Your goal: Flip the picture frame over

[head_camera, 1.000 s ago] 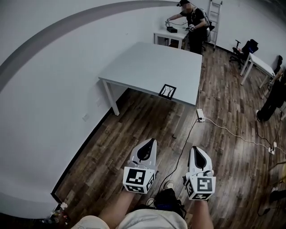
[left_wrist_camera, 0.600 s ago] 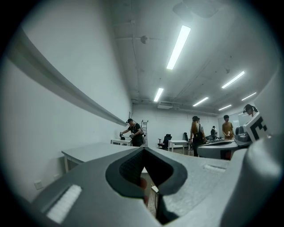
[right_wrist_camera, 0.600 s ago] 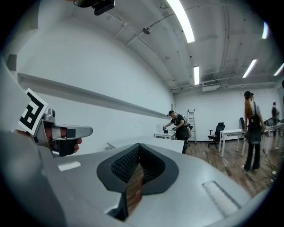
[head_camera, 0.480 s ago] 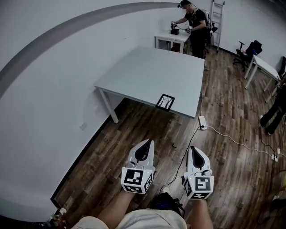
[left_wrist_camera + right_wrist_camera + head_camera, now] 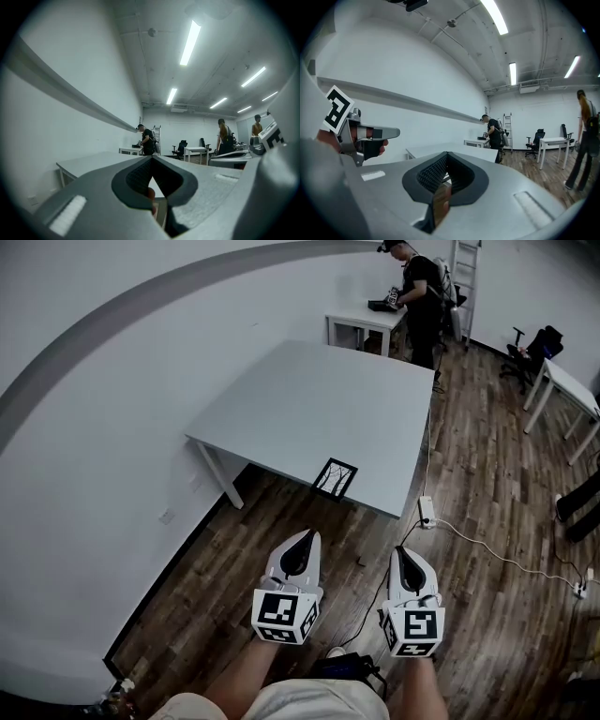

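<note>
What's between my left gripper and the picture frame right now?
In the head view, only wood floor and the near edge of the table. The left gripper hangs over the floor, and the picture frame lies at that edge.

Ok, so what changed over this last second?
The left gripper and right gripper were carried forward toward the table, so the picture frame at its near edge is now closer to them. Nothing was grasped. Both grippers stay shut and empty, and the frame lies untouched.
</note>
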The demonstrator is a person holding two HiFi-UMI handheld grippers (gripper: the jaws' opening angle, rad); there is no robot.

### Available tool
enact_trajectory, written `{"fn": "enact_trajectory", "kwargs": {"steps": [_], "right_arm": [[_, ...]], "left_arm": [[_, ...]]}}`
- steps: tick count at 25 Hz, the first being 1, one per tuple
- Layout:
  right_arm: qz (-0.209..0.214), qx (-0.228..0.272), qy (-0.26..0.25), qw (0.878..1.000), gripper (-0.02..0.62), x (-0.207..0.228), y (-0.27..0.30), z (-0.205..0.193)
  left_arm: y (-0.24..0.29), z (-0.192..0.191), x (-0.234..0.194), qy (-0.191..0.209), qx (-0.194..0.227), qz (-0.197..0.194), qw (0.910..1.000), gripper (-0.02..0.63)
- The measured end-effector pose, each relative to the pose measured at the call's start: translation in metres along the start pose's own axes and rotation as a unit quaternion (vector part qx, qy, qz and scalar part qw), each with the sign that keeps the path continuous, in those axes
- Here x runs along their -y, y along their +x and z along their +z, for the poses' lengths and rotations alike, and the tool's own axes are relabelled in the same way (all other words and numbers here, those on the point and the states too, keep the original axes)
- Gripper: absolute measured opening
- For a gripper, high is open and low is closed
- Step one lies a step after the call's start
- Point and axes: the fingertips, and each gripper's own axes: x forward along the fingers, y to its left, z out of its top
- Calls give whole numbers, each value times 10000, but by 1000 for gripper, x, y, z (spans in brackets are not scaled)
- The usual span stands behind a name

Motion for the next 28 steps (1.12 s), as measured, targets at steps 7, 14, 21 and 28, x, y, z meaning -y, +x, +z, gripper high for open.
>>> {"fn": "enact_trajectory", "kwargs": {"steps": [7, 14, 21, 28], "right_arm": [[61, -65, 98, 9999, 25, 36, 31, -9], [137, -197, 89, 9997, 26, 38, 57, -19], [175, -393, -174, 9989, 26, 14, 102, -30], [359, -848, -802, 9925, 26, -13, 158, -63]], "left_arm": [[48, -1, 12, 78, -41, -1, 10000, 0], [68, -9, 2, 108, -96, 23, 9999, 0], [92, -19, -32, 109, -73, -74, 9999, 0], [118, -50, -73, 62, -96, -120, 9999, 0]]}}
